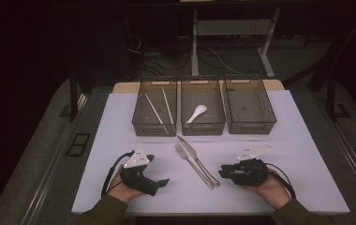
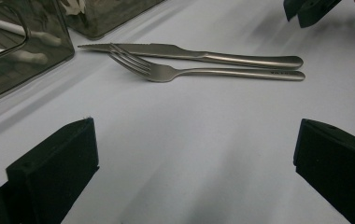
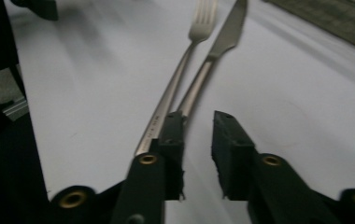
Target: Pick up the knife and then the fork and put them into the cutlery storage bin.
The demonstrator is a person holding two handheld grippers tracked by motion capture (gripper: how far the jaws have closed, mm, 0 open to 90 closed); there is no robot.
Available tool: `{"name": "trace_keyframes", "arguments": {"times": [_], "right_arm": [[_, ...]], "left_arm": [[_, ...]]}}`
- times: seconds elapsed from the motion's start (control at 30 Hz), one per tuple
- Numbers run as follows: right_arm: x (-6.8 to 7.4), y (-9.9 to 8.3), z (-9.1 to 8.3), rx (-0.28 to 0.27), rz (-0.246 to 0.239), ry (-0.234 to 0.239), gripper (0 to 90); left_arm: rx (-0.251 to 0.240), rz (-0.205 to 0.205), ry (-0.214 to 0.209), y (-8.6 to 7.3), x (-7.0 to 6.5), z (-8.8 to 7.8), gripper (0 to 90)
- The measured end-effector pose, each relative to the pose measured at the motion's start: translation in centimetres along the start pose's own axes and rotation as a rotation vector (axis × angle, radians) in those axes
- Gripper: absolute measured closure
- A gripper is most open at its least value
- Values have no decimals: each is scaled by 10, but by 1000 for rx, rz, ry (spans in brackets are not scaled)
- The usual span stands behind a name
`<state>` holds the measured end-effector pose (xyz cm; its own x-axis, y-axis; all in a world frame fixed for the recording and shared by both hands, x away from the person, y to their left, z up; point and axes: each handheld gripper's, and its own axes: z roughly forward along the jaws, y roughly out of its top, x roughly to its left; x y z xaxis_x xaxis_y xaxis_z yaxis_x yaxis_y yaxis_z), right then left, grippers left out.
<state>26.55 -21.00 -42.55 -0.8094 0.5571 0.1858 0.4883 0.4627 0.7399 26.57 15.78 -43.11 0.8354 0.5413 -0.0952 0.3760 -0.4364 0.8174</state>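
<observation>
The right gripper (image 3: 198,135) had its jaws nearly together around the shiny metal knife's (image 3: 213,56) handle end; the shiny metal fork (image 3: 185,60) lay touching, so it could get dragged along too

- Lab-style recording room is suggested, dimly lit
- White-covered table (image 1: 302,154) is set on grey carpet
- Desk legs (image 1: 195,42) and loose cables (image 1: 213,56) are seen behind

High view: fixed overhead, facing forward and down on whole worktop (image 1: 120,140). Left gripper view: low, close above worktop, looking sideways at fork (image 2: 203,72) and knife (image 2: 189,53). Right gripper view: very close, looking along same cutlery from handle ends. All three views share fork and knife.
</observation>
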Motion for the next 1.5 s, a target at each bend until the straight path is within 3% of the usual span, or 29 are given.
{"name": "trace_keyframes", "arguments": {"times": [0.17, 0.33, 0.57, 1.13, 1.5], "right_arm": [[9, 2, 10, 26, -37, 42, 895], [18, 1, 19, 67, -71, 72, 897], [25, -4, 30, 126, -104, 72, 897], [31, -3, 31, 180, -137, 5, 900], [15, -3, 26, 179, -111, -74, 900]], "left_arm": [[-2, 0, 0, 0, 1, 0, 0], [-4, 1, -1, 0, 0, 0, 0], [7, -2, -10, -1, 1, 1, 0], [12, 4, -18, -1, -1, 1, 0], [8, 3, -24, -1, -1, 2, 0]]}}
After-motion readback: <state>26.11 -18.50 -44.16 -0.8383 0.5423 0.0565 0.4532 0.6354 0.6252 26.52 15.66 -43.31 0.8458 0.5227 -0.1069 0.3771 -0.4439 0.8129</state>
